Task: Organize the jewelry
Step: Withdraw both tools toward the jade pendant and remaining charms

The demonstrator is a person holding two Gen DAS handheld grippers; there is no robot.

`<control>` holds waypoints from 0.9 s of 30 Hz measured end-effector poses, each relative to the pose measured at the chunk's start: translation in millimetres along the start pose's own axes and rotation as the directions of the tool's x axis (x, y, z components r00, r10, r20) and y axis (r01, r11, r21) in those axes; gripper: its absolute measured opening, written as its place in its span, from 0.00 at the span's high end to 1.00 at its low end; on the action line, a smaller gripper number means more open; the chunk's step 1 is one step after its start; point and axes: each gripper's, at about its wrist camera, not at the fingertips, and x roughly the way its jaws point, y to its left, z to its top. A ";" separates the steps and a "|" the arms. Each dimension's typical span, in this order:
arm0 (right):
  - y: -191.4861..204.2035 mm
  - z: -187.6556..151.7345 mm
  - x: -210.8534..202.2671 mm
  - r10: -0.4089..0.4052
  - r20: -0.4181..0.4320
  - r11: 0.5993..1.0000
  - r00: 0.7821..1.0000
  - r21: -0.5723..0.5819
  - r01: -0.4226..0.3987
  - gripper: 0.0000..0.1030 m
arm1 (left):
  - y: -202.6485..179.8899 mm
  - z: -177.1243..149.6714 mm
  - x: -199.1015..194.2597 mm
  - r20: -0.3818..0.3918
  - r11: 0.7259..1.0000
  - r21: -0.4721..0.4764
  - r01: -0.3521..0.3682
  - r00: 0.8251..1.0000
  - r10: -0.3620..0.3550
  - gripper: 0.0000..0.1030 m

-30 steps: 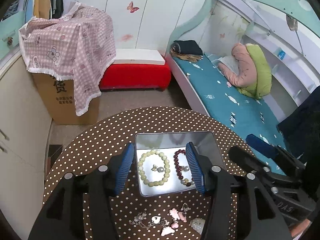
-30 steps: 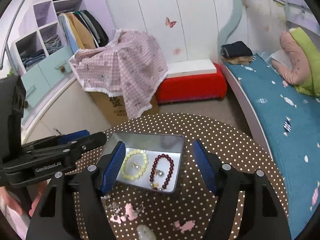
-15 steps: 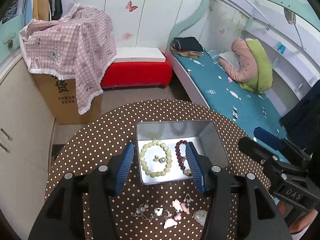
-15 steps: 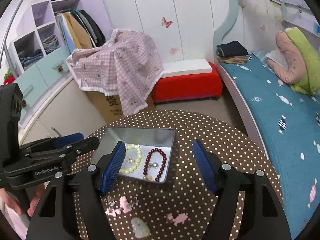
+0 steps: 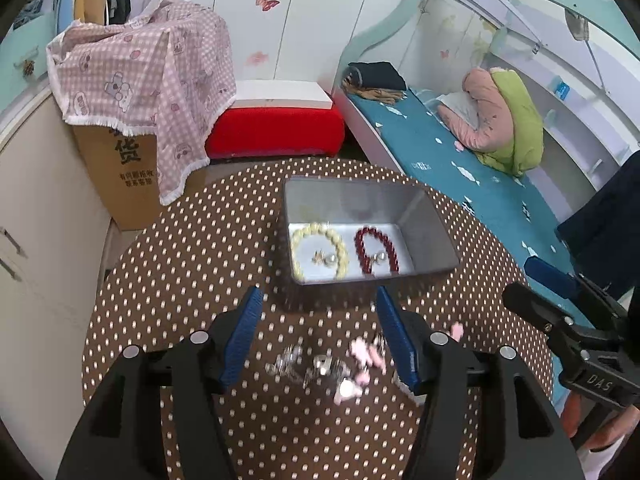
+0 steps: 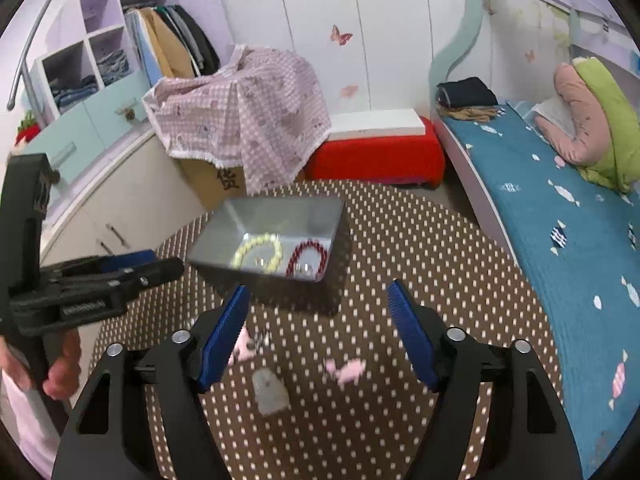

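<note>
Kid's bedroom; round polka-dot table [image 5: 168,280] up front. Metal tin [image 5: 430,236] mid-table holds cream bracelet [image 5: 318,254] & red bracelet [image 5: 376,250], apparently sorted already. Left gripper [image 5: 318,330] jaws just widened, nothing between; right gripper [image 6: 318,326] likewise spread, empty. Loose charms [image 5: 320,368] lie below the left gripper, prob. next pick.
</note>
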 end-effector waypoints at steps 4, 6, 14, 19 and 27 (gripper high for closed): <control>3.3 -24.2 7.4 0.011 -0.055 1.000 0.998 -0.001 -0.011 0.30 | 6.8 -17.3 -3.2 -0.011 1.000 -0.008 0.001 1.000 -0.001 0.44; 5.9 -36.5 13.8 0.015 -0.088 1.000 0.996 -0.003 -0.016 0.30 | 8.9 -24.1 -4.1 -0.018 1.000 -0.011 -0.004 1.000 0.004 0.44; 15.7 -64.5 32.6 0.019 -0.171 1.000 0.985 -0.008 -0.021 0.30 | 22.3 -58.0 -2.8 -0.058 0.999 -0.041 -0.010 0.998 0.008 0.42; 26.2 -75.3 45.0 0.017 -0.214 0.999 0.977 -0.031 -0.024 0.30 | 31.8 -77.4 3.5 -0.099 0.998 -0.070 -0.008 0.995 0.001 0.40; 50.3 -80.4 61.4 -0.004 -0.227 0.991 0.974 -0.131 -0.026 0.29 | 39.1 -89.5 9.7 -0.128 0.996 -0.094 -0.010 0.992 -0.002 0.40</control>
